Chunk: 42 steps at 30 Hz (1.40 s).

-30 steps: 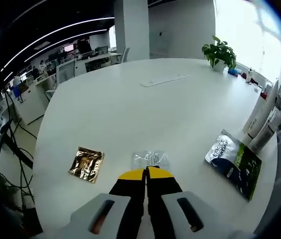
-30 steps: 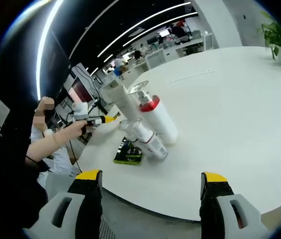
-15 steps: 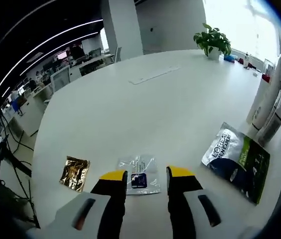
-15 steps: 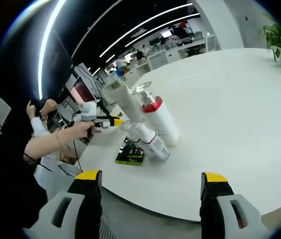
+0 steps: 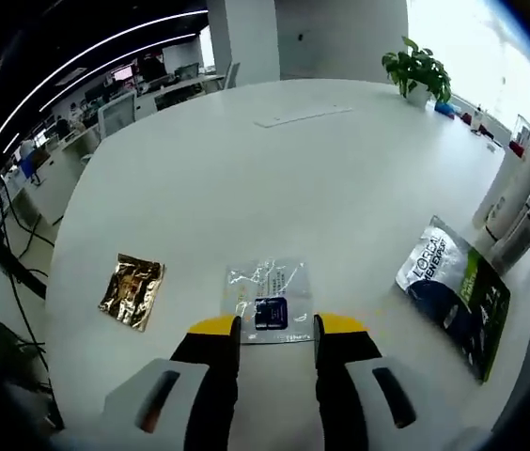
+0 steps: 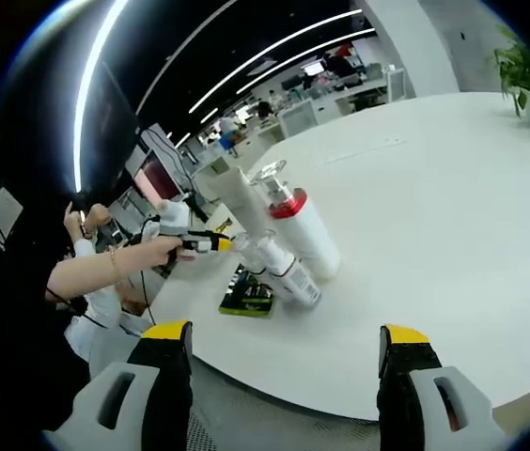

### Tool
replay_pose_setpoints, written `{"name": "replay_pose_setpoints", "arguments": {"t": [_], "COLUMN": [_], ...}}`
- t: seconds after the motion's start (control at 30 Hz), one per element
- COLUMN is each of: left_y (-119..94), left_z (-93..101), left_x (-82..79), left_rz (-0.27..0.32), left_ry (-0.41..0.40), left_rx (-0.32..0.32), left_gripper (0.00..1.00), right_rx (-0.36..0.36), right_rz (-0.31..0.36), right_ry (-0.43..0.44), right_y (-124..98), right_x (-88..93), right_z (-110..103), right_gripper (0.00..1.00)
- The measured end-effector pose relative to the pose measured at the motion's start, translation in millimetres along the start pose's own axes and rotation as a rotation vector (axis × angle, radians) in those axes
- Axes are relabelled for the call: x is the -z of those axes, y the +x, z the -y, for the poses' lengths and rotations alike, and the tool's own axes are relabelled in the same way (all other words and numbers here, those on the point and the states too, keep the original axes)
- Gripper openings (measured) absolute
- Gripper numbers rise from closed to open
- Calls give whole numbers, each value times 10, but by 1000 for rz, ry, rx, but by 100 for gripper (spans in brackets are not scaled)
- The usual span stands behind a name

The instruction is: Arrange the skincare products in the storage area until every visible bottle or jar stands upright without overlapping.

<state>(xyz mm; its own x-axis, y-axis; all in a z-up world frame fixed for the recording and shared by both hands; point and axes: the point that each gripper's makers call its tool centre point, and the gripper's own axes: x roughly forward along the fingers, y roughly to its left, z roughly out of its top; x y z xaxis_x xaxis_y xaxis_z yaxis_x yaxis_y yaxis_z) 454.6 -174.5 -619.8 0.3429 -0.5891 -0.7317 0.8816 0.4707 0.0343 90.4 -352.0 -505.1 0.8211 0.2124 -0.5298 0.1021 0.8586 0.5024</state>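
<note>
— What lay on the table?
— A clear packet just ahead of the left gripper, a foil sachet to its left, a pouch to its right.
— And beyond the pouch?
— Bottles at the table's right edge, a plant far behind.

The right gripper hangs off the white counter edge, jaws spread wide. On the counter, a red-collared white bottle, a smaller clear-capped bottle and a white tube cluster together, beside a dark-green sachet. The left gripper, in a person's hand, reaches toward them.
</note>
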Motion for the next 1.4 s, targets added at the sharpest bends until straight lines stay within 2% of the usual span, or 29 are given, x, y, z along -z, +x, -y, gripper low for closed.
{"name": "replay_pose_setpoints", "arguments": {"t": [0.1,0.3,0.33,0.37,0.4,0.43,0.53,0.57,0.63,0.67,0.73,0.83,0.93,0.97,1.0,1.1,1.2,1.27,1.33,1.4], "left_y": [-34,-26,-25,-35,-44,-30,-9,3,7,7,8,41,94,121,116,117,97,92,98,112], "left_z": [104,119,139,128,147,111,77,96,75,71,72,-43,-171,-166,-152,-125,-105,-109,-102,-36], "left_x": [-14,2,10,22,65,72,88,70,84,51,-6,-13,61,15,11,-25,-26,-21,-15,-30], "left_rz": [14,5,2,1,-10,-6,-9,-18,-33,-16,7,-17,-52,-32,-41,-39,-34,-33,-35,-26], "left_ry": [11,-7,-10,-13,-19,-32,-47,-49,-64,-76,-96,-53,-10,-32,-50,-45,-62,-66,-74,-127], "left_rx": [9,27,39,51,61,35,43,48,44,48,48,-3,-61,-49,-39,-23,-18,-16,-7,31], "left_gripper": [30,25,20,9,4,4,4,7,21,31,45,54,62,63,63,59,49,36,11,3], "right_rx": [-1,-1,-2,-2,-1,-1,-3,-3,-3,-3,-3,-1,4,6,7,9,9,10,12,13], "right_rz": [10,17,18,20,21,21,24,23,26,28,32,32,30,31,33,34,31,28,31,33], "right_ry": [3,6,5,5,5,6,5,4,4,5,10,10,6,6,10,13,11,11,13,14], "right_y": [-12,-20,-17,-17,-17,-18,-16,-15,-18,-18,-21,-20,-21,-21,-22,-21,-13,-13,-18,-23], "right_x": [-16,-30,-30,-32,-32,-32,-32,-30,-34,-37,-41,-37,-32,-33,-38,-43,-42,-39,-43,-49], "right_z": [31,81,65,59,58,58,32,30,35,29,34,14,5,5,2,10,-11,-8,2,23], "right_gripper": [84,84,84,84,84,84,84,84,84,84,84,84,84,84,84,84,84,84,83,83]}}
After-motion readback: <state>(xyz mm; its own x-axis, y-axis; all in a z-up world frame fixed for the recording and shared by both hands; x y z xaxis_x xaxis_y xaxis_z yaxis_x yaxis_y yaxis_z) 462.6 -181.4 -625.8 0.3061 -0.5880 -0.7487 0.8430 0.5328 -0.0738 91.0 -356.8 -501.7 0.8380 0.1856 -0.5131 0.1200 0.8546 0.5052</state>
